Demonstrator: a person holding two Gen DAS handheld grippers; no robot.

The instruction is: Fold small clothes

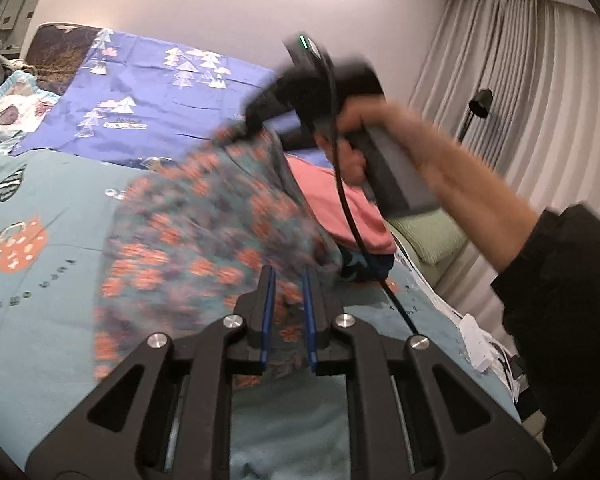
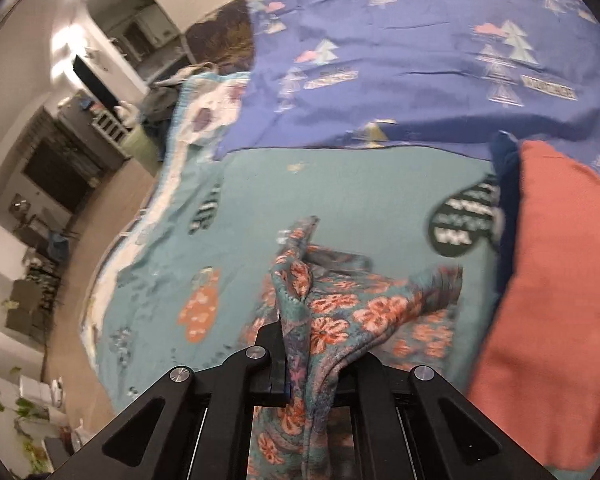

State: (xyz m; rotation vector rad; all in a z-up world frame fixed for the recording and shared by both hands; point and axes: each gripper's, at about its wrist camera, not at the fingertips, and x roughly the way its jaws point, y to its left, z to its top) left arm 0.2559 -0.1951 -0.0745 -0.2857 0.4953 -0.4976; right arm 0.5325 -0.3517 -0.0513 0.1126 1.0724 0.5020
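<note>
A teal garment with orange flowers (image 1: pixel 196 236) hangs stretched above the teal bedspread (image 1: pixel 52 208). My left gripper (image 1: pixel 288 280) is closed on its near edge, the blue-padded fingers (image 1: pixel 269 300) narrow with cloth between them. My right gripper (image 1: pixel 256 120), held in a hand, pinches the far corner and lifts it. In the right wrist view the same floral garment (image 2: pixel 332 320) is bunched between that gripper's jaws (image 2: pixel 316 344) and drapes down over them, hiding the right finger.
A folded salmon-pink cloth (image 1: pixel 340 200) on a dark blue one lies right of the garment, also in the right wrist view (image 2: pixel 560 300). A purple sheet with tree prints (image 1: pixel 148 96) covers the far bed. A green cushion (image 1: pixel 428 236), curtains and a black cable (image 1: pixel 352 216) are at right.
</note>
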